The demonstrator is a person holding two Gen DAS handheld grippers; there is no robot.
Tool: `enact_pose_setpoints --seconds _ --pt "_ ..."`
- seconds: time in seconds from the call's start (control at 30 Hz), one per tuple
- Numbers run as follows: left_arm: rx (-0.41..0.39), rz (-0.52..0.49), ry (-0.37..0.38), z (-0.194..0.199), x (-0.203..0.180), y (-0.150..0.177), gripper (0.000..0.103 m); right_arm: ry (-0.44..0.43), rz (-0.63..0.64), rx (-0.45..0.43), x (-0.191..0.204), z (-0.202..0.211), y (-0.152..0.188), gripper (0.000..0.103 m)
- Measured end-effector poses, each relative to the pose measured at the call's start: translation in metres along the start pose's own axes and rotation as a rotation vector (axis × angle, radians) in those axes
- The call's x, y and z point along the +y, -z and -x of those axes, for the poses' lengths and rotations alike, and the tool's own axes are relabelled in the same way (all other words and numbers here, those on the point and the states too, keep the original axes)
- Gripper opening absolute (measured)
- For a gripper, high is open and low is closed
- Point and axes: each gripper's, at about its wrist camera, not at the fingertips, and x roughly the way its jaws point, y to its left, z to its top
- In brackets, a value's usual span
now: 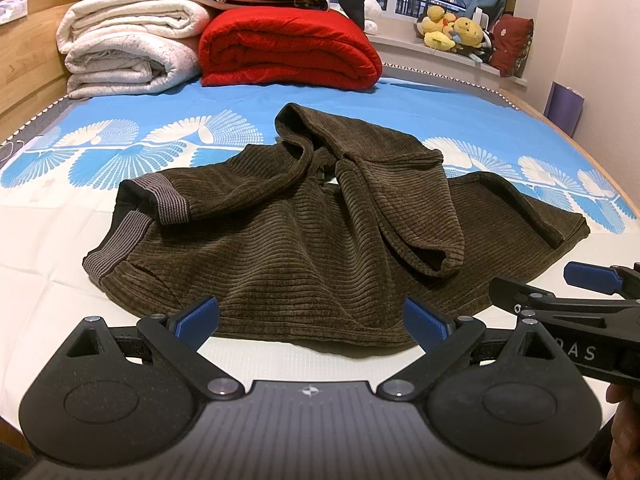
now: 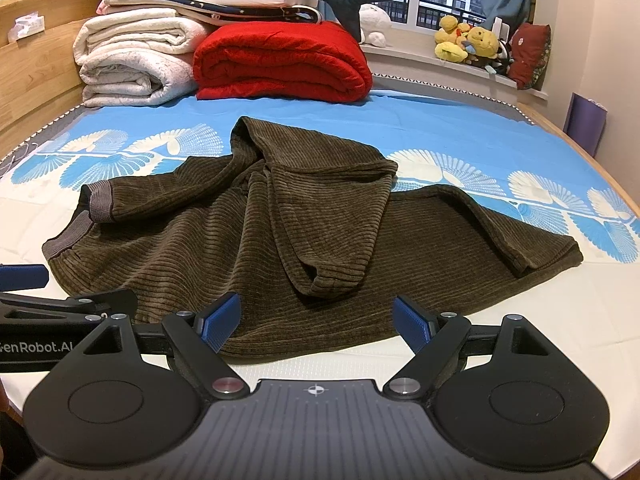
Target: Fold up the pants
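Observation:
Brown corduroy pants (image 1: pixel 288 248) lie crumpled on the bed, grey waistband at the left, one leg folded over the middle, its hem facing me. They also show in the right wrist view (image 2: pixel 256 240). My left gripper (image 1: pixel 312 320) is open and empty, just above the near edge of the pants. My right gripper (image 2: pixel 318 320) is open and empty at the same near edge, further right. The right gripper's blue fingers (image 1: pixel 592 276) show at the right edge of the left wrist view. The left gripper's finger (image 2: pixel 24 276) shows at the left edge of the right wrist view.
The bed sheet (image 1: pixel 420 100) is blue and white. A folded red blanket (image 1: pixel 288 48) and stacked white quilts (image 1: pixel 128 52) lie at the headboard end. Plush toys (image 2: pixel 468 40) sit on the window sill. A wooden bed frame (image 2: pixel 36 76) runs along the left.

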Motion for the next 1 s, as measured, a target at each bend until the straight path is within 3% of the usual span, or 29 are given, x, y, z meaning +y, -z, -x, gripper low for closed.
enact_pose_setpoints --seconds 0.47,0.67,0.73,0.83,0.87,0.9,1.0 --pt "-0.018 -0.008 -0.003 0.000 -0.001 0.001 0.100 0.014 -0.013 -0.010 0.002 -0.005 0.000 0.084" --pt "-0.054 -0.023 -0.010 0.003 -0.002 -0.001 0.098 0.009 -0.022 -0.028 0.000 -0.005 -0.002 0.079" --pt "-0.090 -0.026 -0.009 0.009 0.001 -0.003 0.091 0.014 -0.043 -0.057 -0.005 -0.001 -0.005 0.077" --pt "-0.155 -0.068 -0.014 0.014 0.005 -0.010 0.055 0.025 -0.098 -0.105 -0.017 0.004 -0.010 0.076" --pt "-0.135 -0.068 0.002 0.014 0.007 -0.013 0.039 0.025 -0.119 -0.120 -0.022 0.006 -0.011 0.076" --pt "-0.123 -0.075 0.017 0.015 0.009 -0.018 0.030 0.026 -0.141 -0.132 -0.028 0.007 -0.013 0.075" --pt "-0.074 -0.127 0.047 0.012 0.014 -0.033 0.024 0.020 -0.197 -0.155 -0.047 0.008 -0.021 0.073"
